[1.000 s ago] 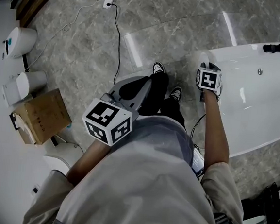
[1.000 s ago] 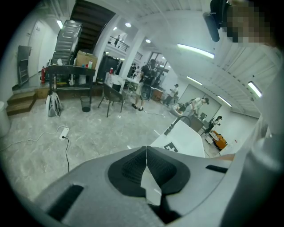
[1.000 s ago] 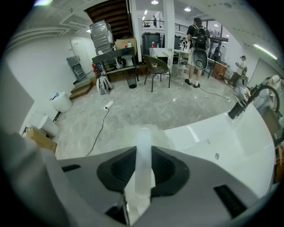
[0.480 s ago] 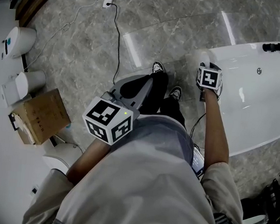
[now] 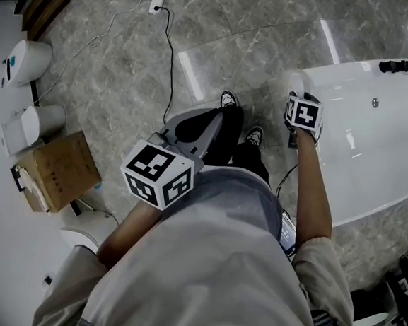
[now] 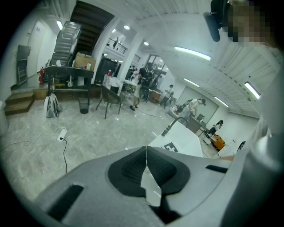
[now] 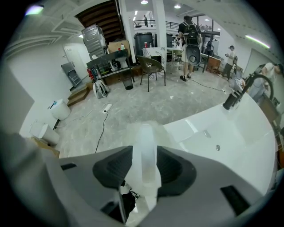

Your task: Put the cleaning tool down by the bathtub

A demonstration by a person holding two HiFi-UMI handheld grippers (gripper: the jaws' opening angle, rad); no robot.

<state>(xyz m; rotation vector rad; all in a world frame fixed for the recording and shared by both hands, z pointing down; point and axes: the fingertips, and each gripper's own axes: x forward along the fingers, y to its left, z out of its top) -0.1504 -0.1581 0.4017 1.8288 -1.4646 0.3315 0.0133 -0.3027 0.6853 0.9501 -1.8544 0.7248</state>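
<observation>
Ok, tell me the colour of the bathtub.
The bathtub is glossy white; the head view shows it best.

No legible text in view

- A pale grey short-sleeved shirt [image 5: 215,273] covered the torso.
- Black trousers [image 5: 224,139] ran down to dark shoes [image 5: 230,98] with white trim.
- The left gripper [image 6: 146,153] had a smooth grey shell with dark oblong slots, and black ribbed fingers [image 6: 128,166].
- The right gripper [image 7: 145,153] was built the same.
- Each carried a white cube [image 5: 157,174] printed with black square markers.
</observation>
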